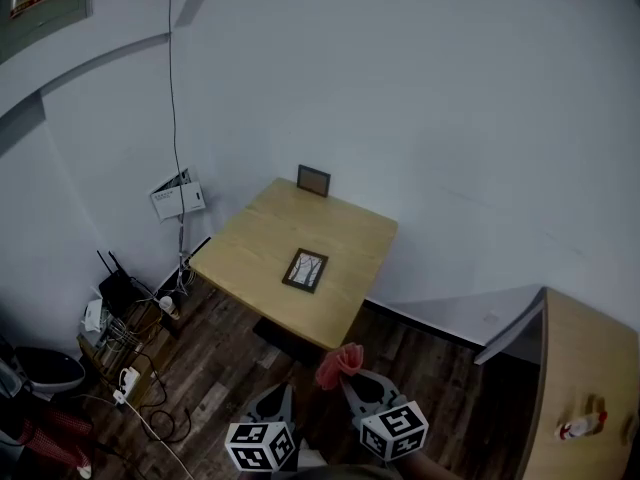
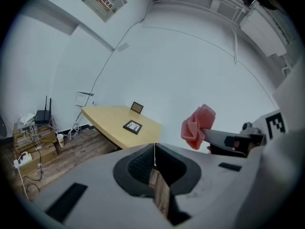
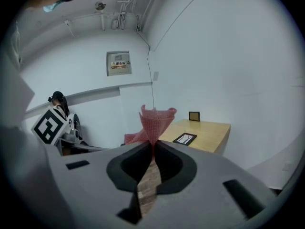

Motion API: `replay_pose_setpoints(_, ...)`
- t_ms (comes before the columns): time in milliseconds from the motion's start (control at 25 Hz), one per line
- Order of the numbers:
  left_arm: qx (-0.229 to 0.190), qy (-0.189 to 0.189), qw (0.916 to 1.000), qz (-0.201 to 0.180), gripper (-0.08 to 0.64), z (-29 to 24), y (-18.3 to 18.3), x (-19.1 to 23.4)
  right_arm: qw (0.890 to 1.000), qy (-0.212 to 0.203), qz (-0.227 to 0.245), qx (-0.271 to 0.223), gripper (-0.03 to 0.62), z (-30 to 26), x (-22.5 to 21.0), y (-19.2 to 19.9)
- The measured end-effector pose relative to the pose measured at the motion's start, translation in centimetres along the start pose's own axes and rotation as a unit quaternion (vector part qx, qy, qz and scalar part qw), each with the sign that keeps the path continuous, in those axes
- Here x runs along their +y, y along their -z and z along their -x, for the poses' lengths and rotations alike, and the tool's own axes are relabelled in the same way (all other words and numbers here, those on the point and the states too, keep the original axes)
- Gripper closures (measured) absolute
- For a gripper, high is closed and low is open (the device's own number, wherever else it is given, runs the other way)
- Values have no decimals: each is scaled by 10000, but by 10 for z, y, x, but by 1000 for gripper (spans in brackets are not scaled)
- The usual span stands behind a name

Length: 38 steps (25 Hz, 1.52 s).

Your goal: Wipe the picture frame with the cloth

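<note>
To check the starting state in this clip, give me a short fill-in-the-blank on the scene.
1. The right gripper pinches the ___.
2. The left gripper is shut and ___.
3. On the table, one frame lies flat; the other frame stands by the ___.
Missing: cloth; empty; wall.

The cloth (image 3: pixel 153 120) was pinkish red with a fine checked weave. The picture frame (image 1: pixel 305 270) was dark around a pale picture with thin dark lines; the surface (image 1: pixel 260 238) was light yellow wood, the floor (image 1: pixel 210 368) dark brown planks.
</note>
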<state>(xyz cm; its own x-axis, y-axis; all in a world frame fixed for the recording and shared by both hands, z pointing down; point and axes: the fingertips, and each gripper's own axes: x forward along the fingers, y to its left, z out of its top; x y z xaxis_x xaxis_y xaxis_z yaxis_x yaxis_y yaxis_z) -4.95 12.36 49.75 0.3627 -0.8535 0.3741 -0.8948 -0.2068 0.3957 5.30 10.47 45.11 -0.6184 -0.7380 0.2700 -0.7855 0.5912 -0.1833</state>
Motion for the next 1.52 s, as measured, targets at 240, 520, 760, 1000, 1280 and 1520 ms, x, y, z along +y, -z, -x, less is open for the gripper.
replay_pose_setpoints(240, 103, 98, 9999, -36, 555, -27, -21, 33, 9998, 198, -72, 17, 578, -42, -6, -6)
replay_pose_setpoints(520, 210, 133, 9997, -22, 555, -46, -34, 65, 9987, 465, -182, 23, 578, -73, -15, -7)
replay_pose_setpoints(760, 362, 116, 9993, 21, 555, -65, -37, 80, 9983, 529, -220, 118, 577, -91, -25, -11)
replay_pose_setpoints(1000, 427, 91, 9990, 50, 555, -95, -46, 94, 9980, 562, -235, 167, 578, -118, -48, -17)
replay_pose_setpoints(1280, 484, -12, 9988, 66, 555, -142, -64, 109, 9982, 508, -280, 139, 578, -166, -86, -34)
replay_pose_setpoints(1520, 549, -139, 9984, -27, 555, -185, -84, 125, 9988, 378, -262, 170, 577, -211, -114, -50)
